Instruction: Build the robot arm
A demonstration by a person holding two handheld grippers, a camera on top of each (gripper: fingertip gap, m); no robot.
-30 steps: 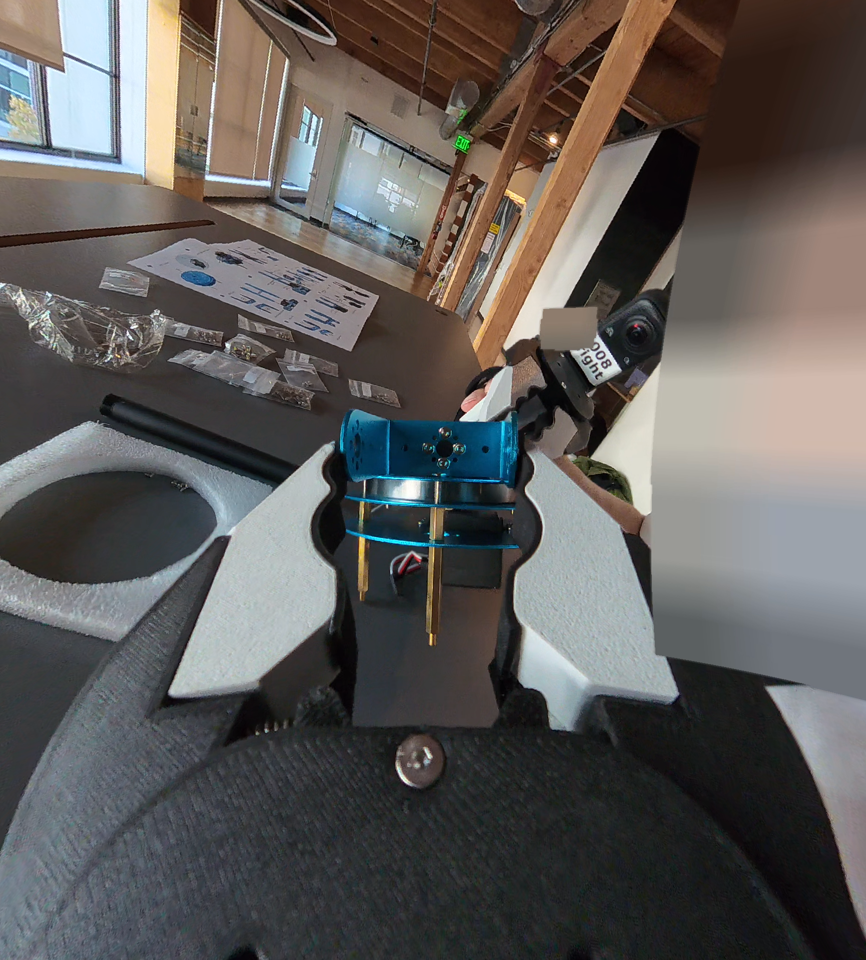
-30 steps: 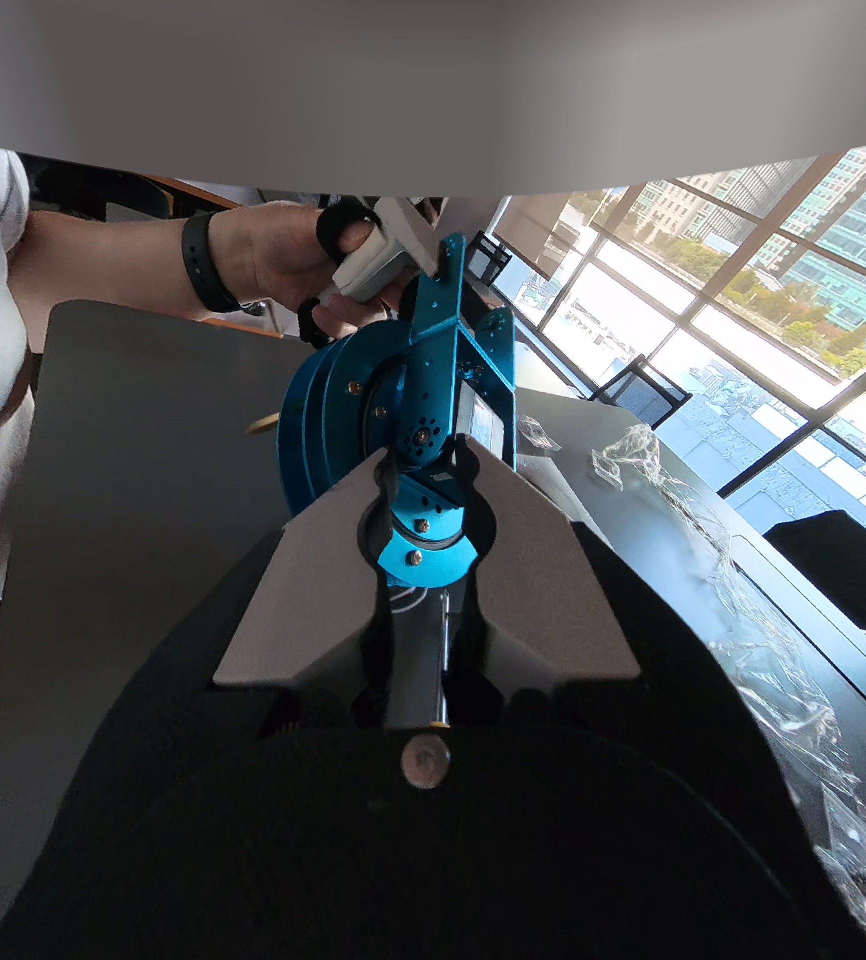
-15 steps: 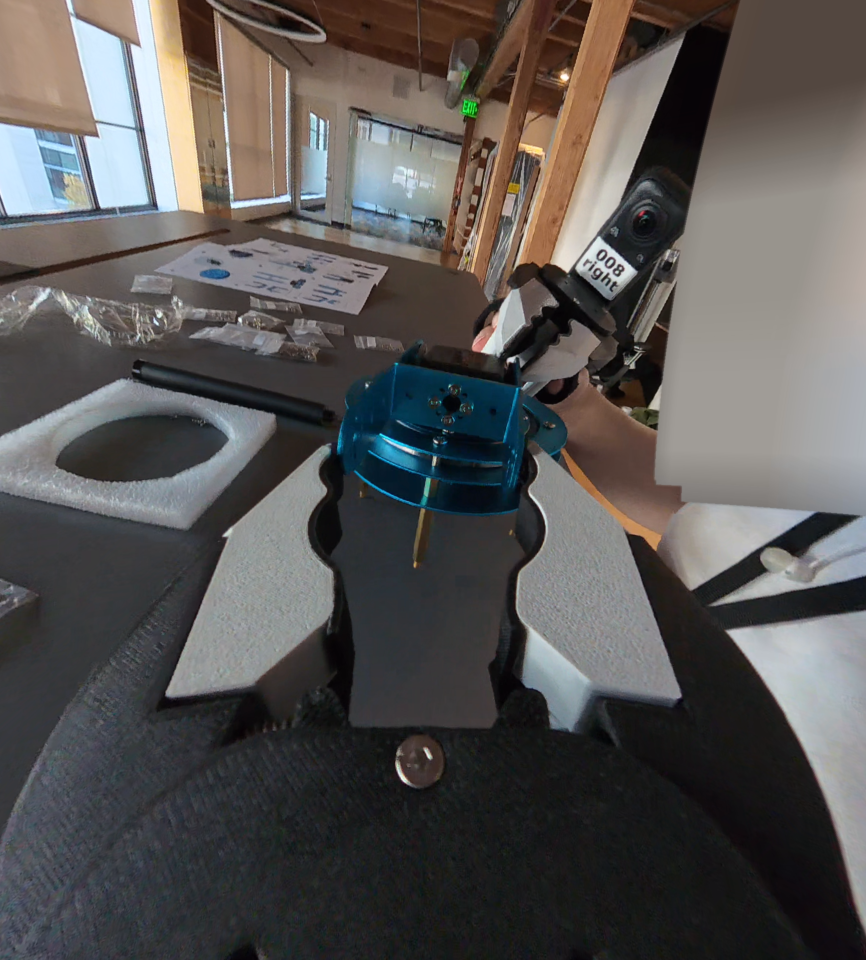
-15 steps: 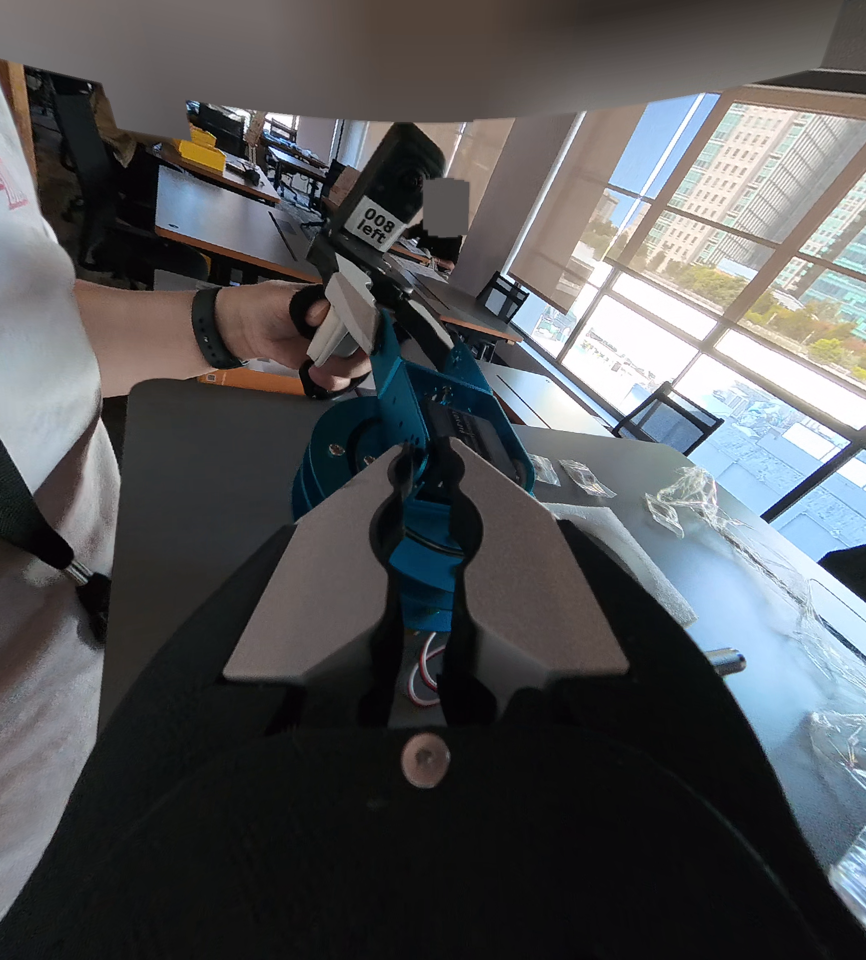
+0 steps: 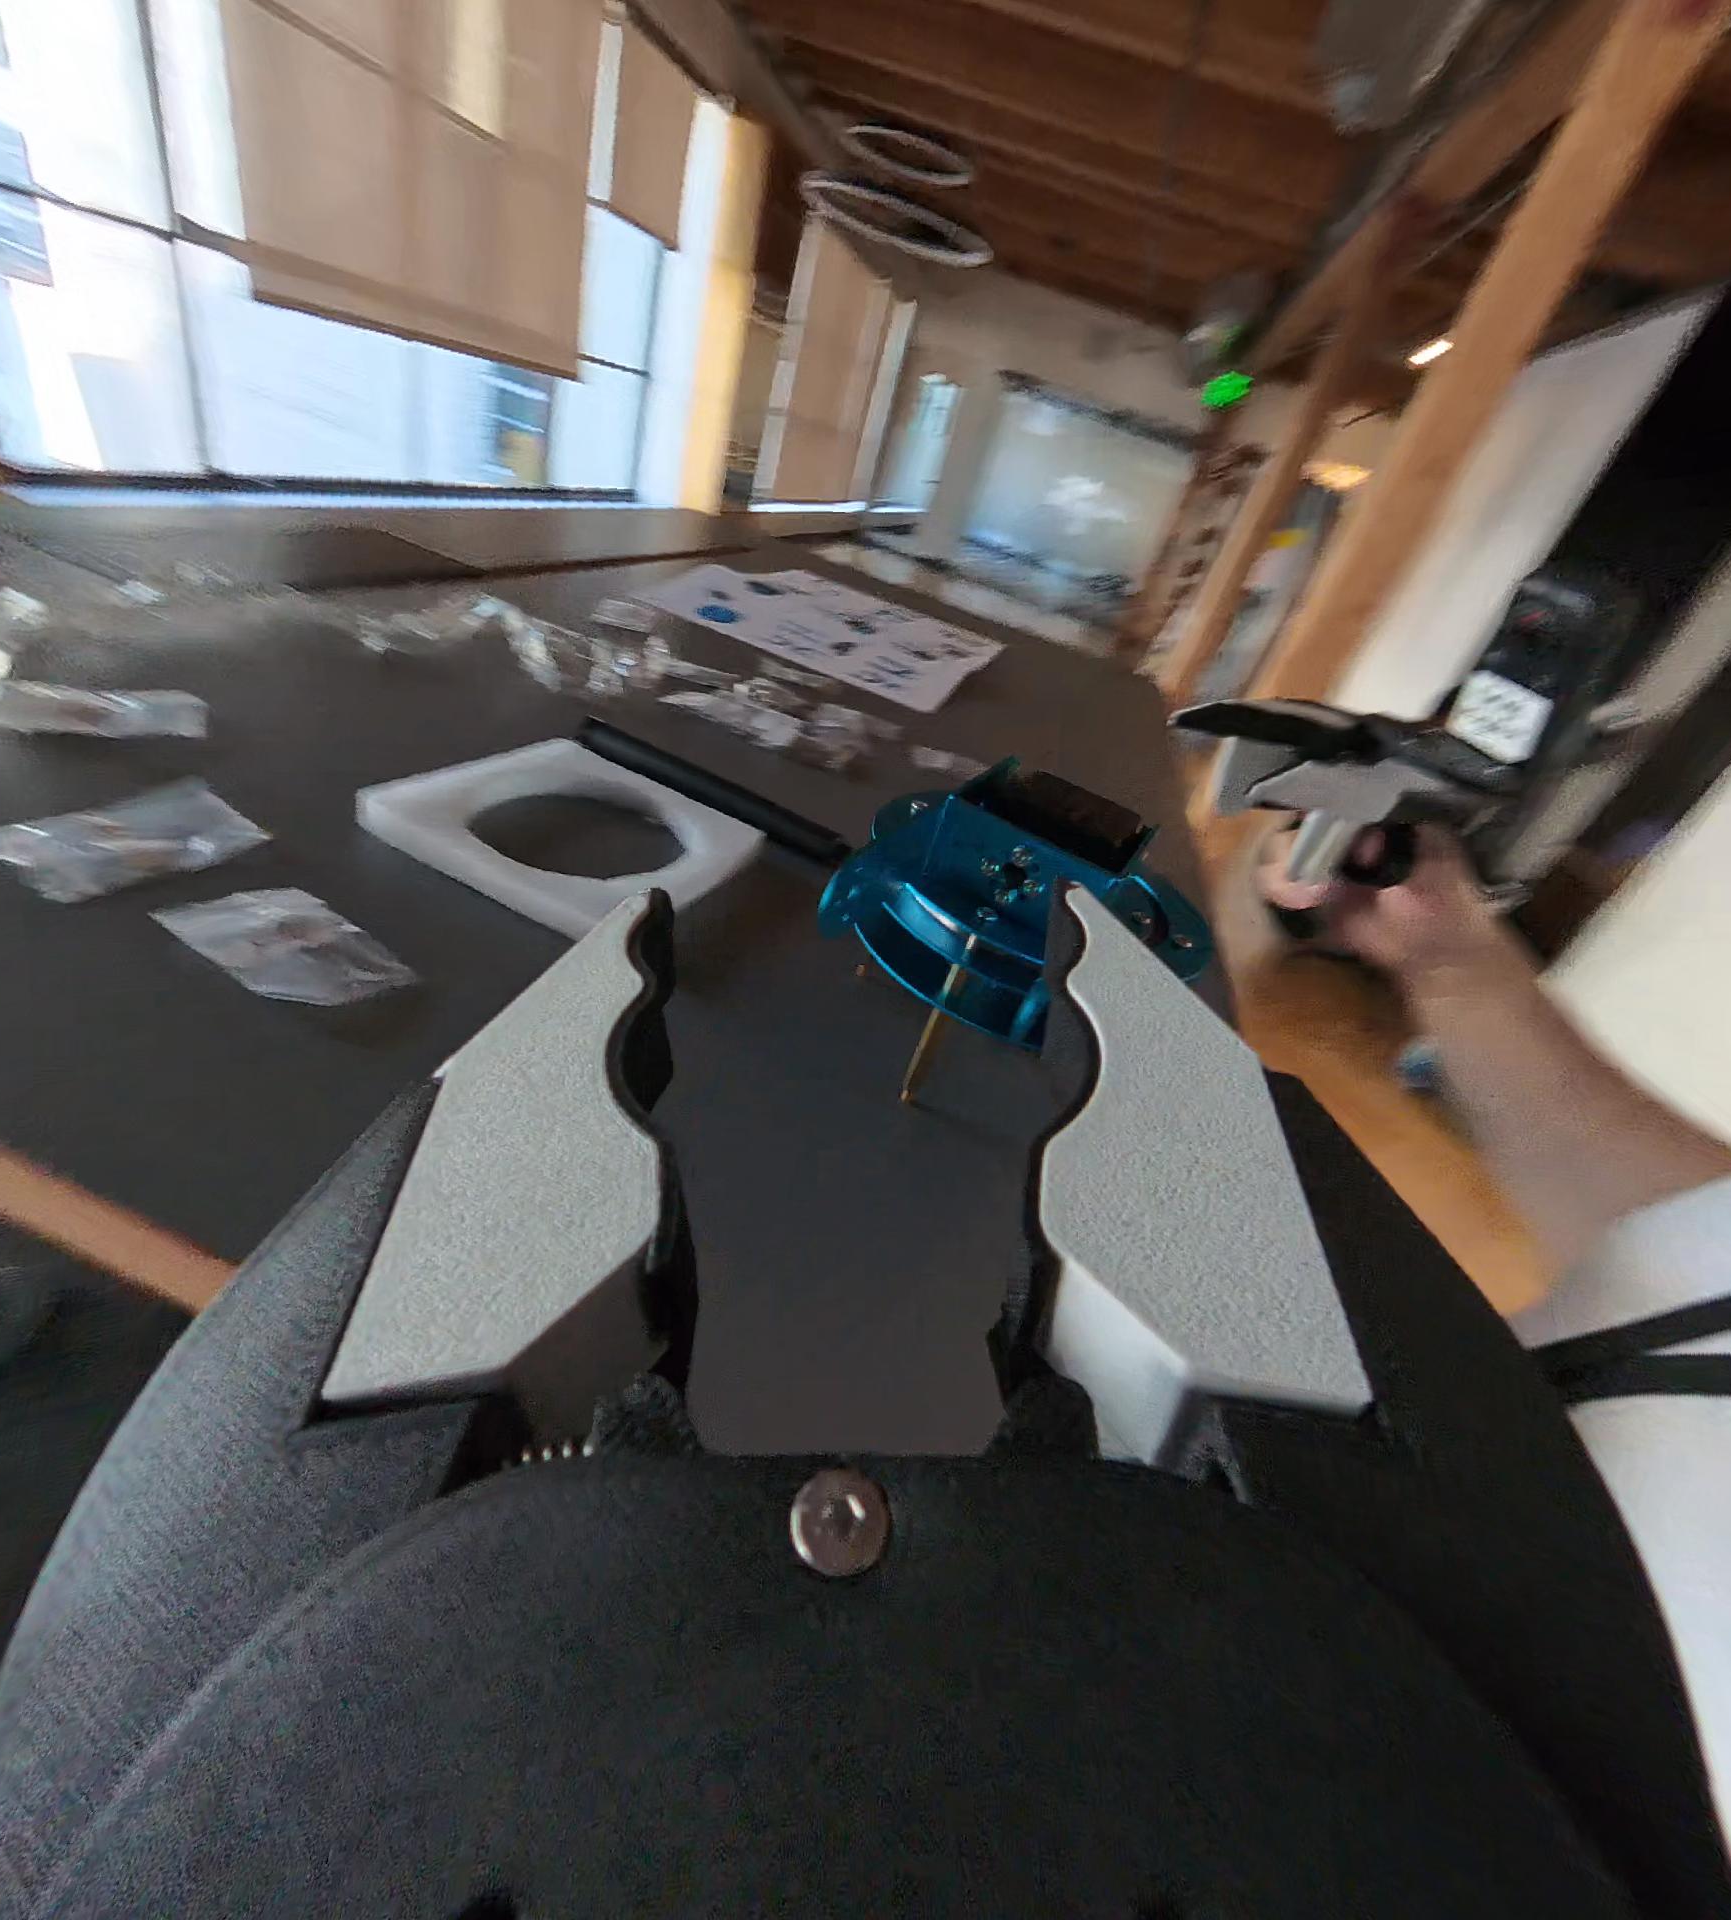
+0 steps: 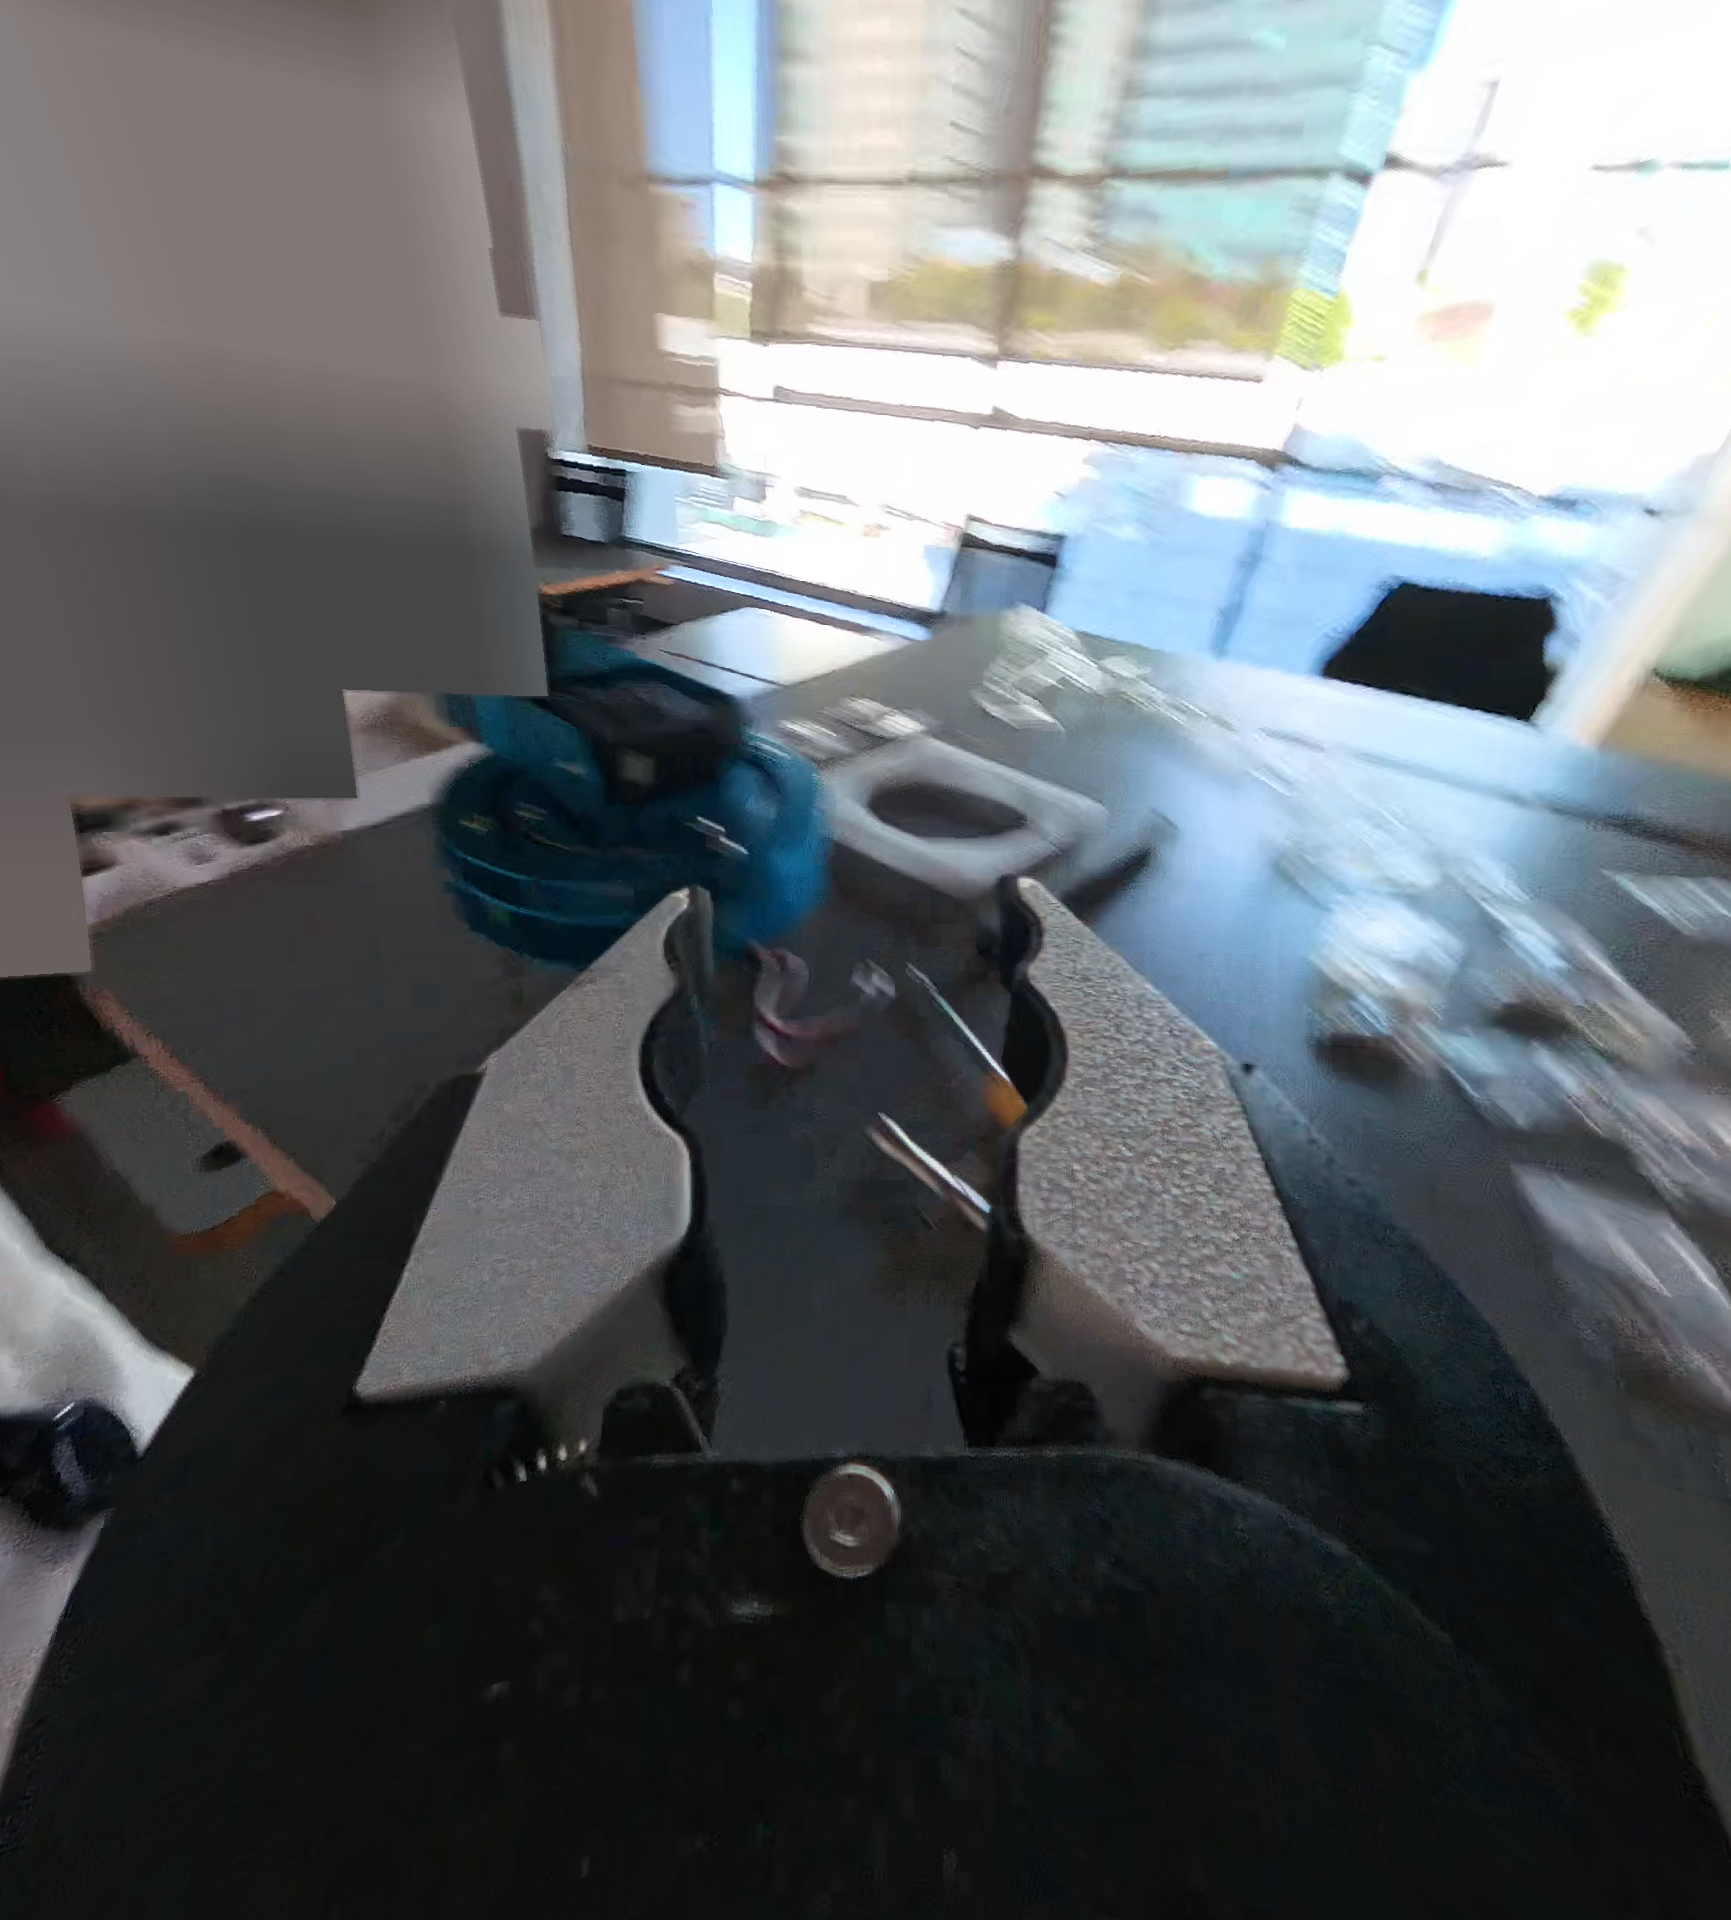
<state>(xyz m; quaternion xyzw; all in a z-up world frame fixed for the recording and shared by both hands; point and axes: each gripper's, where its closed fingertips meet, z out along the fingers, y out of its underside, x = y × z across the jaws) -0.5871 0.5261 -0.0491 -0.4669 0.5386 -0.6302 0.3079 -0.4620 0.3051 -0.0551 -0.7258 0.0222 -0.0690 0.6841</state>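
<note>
Our left gripper (image 5: 856,925) stands with its jaws wide apart and nothing between them; dark tabletop fills the gap. Our right gripper (image 6: 845,914) is likewise spread wide and grips nothing, though thin metal pins and a pinkish wire bundle (image 6: 799,1003) lie on the table within its gap, too blurred to make out further.

Going left to right in the left wrist view, we see clear plastic bags (image 5: 279,940) of small parts on the dark table (image 5: 165,1039), then a white foam block (image 5: 570,831) with a round hole, a black rod (image 5: 715,795) just behind it, and the blue metal assembly (image 5: 986,904) resting tilted on the table, just beyond our right fingertip and partly hidden by it, a brass standoff sticking out beneath. A printed sheet (image 5: 819,634) lies farther back. At the far right this view alone shows the other gripper from the side, held in a bare hand (image 5: 1360,904) off the table's edge, the forearm running back to a white sleeve.

The right wrist view shows the same blue assembly (image 6: 622,821) from the other side, up and left of our left fingertip, with the black block on top facing us. The foam block (image 6: 954,821) sits to its right, and blurred bags (image 6: 1463,997) spread across the table (image 6: 1204,935) beyond. White clothing shows at the lower left.
</note>
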